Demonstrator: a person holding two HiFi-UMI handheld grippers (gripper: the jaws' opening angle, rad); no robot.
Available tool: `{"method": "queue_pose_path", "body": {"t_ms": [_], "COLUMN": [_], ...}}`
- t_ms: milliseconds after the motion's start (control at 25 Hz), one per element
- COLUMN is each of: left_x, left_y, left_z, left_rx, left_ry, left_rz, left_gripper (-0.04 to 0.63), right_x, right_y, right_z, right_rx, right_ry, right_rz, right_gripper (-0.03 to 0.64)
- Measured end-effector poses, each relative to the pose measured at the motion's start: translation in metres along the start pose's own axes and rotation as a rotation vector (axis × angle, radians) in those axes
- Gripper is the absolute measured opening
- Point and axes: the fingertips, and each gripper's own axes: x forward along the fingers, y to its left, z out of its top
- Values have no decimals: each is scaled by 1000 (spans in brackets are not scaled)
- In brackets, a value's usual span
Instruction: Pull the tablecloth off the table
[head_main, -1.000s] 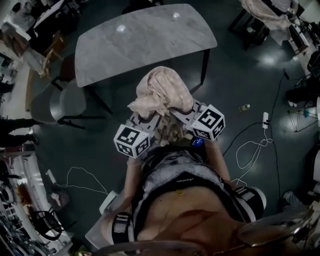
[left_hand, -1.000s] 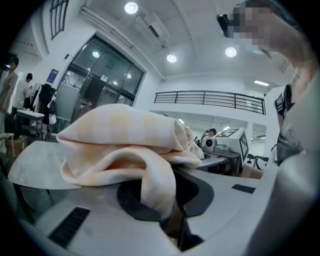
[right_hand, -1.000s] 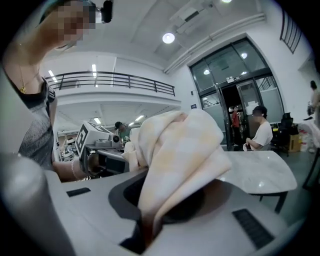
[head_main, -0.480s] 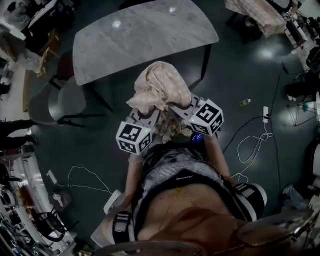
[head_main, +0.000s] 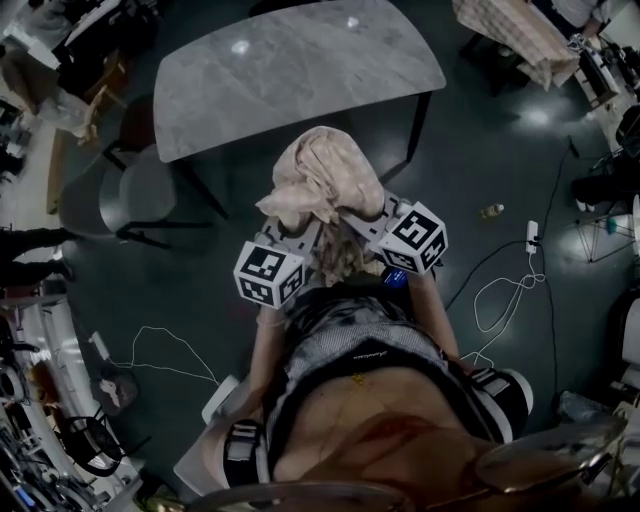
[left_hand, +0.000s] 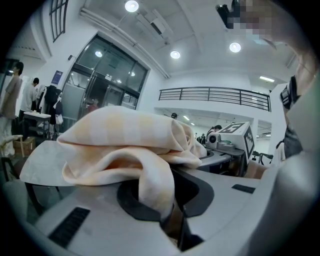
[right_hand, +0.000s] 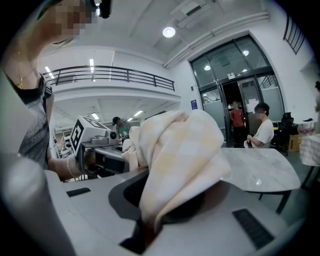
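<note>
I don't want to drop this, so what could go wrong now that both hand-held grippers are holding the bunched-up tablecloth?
The left hand-held gripper and the right hand-held gripper each pinch only one fold of the tablecloth, so the loose bunch piled on top could slide off. A white cable lies on the floor near your feet and could trip you if you step that way.
</note>
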Motion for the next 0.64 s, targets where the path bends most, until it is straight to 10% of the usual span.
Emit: {"method": "queue_pose_path", "body": {"t_ms": [640], "left_x": [-8], "left_y": [-6], "left_z": [-5], "left_rx": [2], "left_ry": [7], "left_rz": [5], "left_gripper": [35], "right_x": [-3], "right_y": [11], "right_z": [-3], "right_rx": [-24], "right_ry": [18], "right_rz": [5], "right_gripper": [84]}}
